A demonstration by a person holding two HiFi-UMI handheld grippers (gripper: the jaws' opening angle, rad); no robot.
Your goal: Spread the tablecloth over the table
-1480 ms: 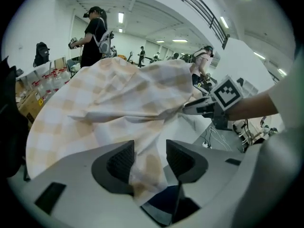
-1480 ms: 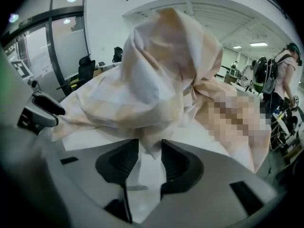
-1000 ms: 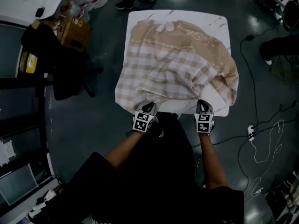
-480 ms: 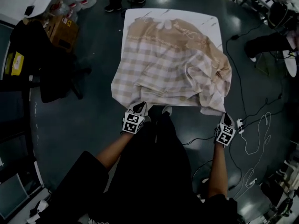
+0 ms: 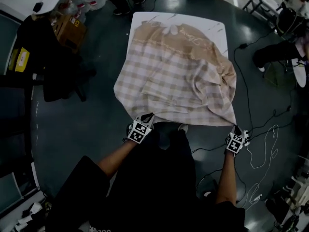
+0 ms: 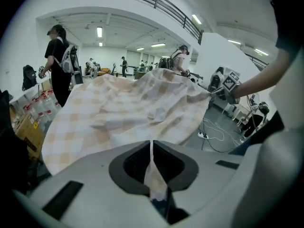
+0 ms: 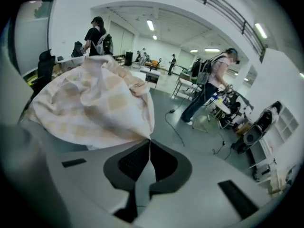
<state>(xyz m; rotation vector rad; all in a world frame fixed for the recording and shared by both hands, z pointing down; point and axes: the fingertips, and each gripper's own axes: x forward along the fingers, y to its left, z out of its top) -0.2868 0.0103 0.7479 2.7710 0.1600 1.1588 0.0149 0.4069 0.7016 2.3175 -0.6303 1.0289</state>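
A table (image 5: 216, 27) is flanked by cables (image 5: 275, 128) and a cardboard box (image 5: 70, 29); near corners of the tablecloth (image 5: 178, 76) are pinched by the just-tightened left gripper (image 5: 147, 116) and the right gripper (image 5: 235, 127).

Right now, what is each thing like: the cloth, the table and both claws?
cloth: rumpled, lying over the table, near edge pulled out past it
table: mostly covered, far edge bare
left claw: shut on the cloth's near left corner, just closed tighter
right claw: shut on the cloth's near right corner
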